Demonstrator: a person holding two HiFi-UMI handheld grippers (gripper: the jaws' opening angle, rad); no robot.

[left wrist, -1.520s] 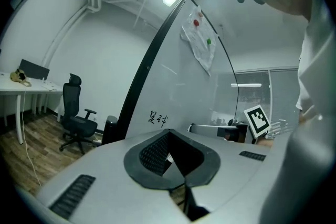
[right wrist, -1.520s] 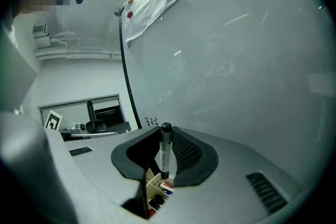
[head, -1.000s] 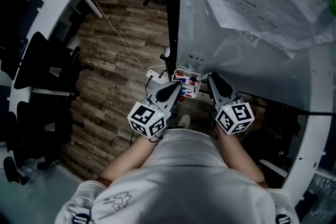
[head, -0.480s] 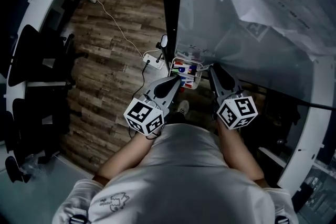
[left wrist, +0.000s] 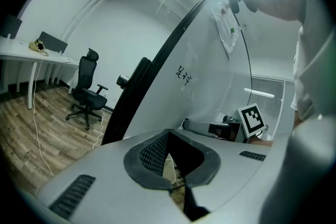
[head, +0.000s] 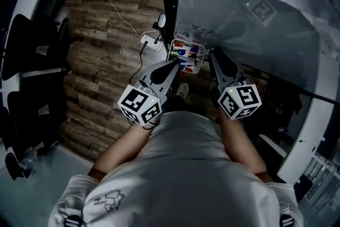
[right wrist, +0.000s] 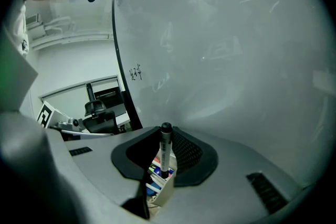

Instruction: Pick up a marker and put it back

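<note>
A black marker (right wrist: 165,149) stands upright between the jaws of my right gripper (right wrist: 160,165), which is shut on it. Just below it is a white tray (right wrist: 164,190) holding several coloured markers. In the head view that tray (head: 185,56) hangs at the lower edge of the whiteboard (head: 239,34), with my right gripper (head: 211,53) at its right end and my left gripper (head: 174,62) at its near left corner. The left gripper (left wrist: 170,165) is shut, with nothing between its jaws.
The whiteboard's dark frame (left wrist: 142,92) runs up beside the left gripper. A power strip (head: 150,40) and a white cable lie on the wooden floor. Black office chairs (head: 32,45) stand to the left, under a curved white desk.
The head view has tipped, so the tray and both grippers sit higher in the picture. Both grippers remain beside the tray, the right one a little nearer its right end.
</note>
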